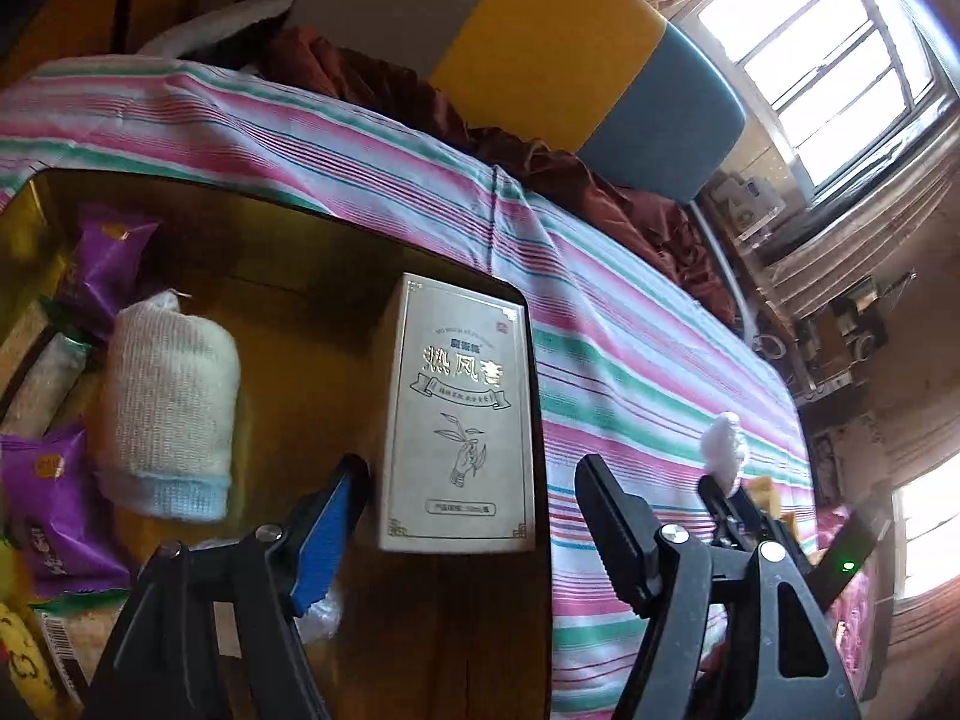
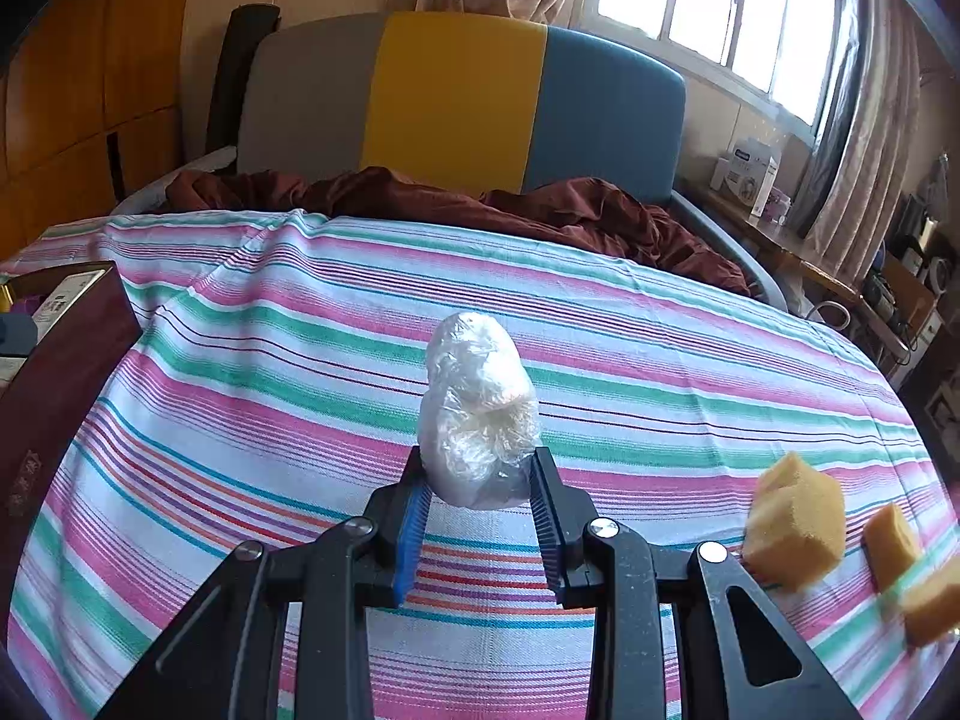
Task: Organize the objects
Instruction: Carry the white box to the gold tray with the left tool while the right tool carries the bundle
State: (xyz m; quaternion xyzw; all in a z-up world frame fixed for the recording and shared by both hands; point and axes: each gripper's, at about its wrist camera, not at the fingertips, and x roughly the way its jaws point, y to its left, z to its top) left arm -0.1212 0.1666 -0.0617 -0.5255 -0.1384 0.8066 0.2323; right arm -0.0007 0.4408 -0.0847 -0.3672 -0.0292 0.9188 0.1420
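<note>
My left gripper (image 1: 471, 474) is open, hovering over a dark box (image 1: 288, 228) lined in gold. Just beyond its fingertips a silver carton with Chinese lettering (image 1: 459, 414) stands in the box's right corner, untouched. A rolled white cloth (image 1: 168, 402) and purple snack packets (image 1: 42, 498) lie in the box to the left. My right gripper (image 2: 480, 480) is shut on a clear plastic-wrapped bundle (image 2: 477, 408) and holds it above the striped sheet (image 2: 660, 372). In the left wrist view the right gripper (image 1: 726, 492) shows with the white bundle (image 1: 726, 444).
Several yellow sponge blocks (image 2: 795, 522) lie on the sheet at the right. The box's dark red side (image 2: 54, 384) stands at the left. A maroon blanket (image 2: 480, 204) and a grey, yellow and blue headboard (image 2: 456, 102) lie beyond. A cluttered shelf (image 2: 840, 264) runs under the window.
</note>
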